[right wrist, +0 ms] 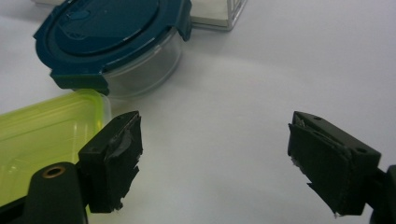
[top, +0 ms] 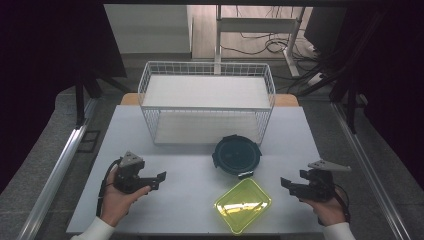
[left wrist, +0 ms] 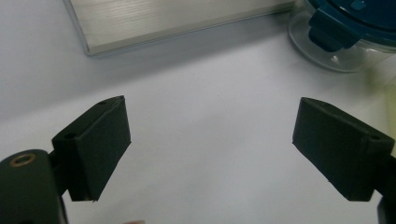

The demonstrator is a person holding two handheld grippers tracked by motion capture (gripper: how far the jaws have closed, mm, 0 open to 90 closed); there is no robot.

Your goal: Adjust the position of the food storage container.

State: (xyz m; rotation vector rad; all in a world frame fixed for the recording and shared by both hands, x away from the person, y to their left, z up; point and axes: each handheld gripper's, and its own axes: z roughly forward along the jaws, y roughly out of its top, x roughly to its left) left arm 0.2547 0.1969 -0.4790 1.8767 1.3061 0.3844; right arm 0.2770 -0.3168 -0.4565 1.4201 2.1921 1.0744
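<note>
A round clear container with a dark teal clip lid (top: 236, 155) (right wrist: 112, 44) (left wrist: 348, 32) stands mid-table, just in front of a white wire basket (top: 207, 102). Nearer the front edge lies a yellow-green rectangular lid or tray (top: 243, 204) (right wrist: 39, 140). My left gripper (top: 159, 181) rests at the left of the table, pointing right, jaws wide apart over bare white surface (left wrist: 210, 140). My right gripper (top: 287, 186) sits at the right, pointing left toward the yellow-green piece, jaws also wide with nothing between them (right wrist: 215, 158).
The white table (top: 185, 165) has free room between the two grippers and left of the round container. The wire basket has a two-level white shelf inside; its base edge (left wrist: 173, 21) lies ahead of the left gripper. Dark curtains and a desk frame stand beyond.
</note>
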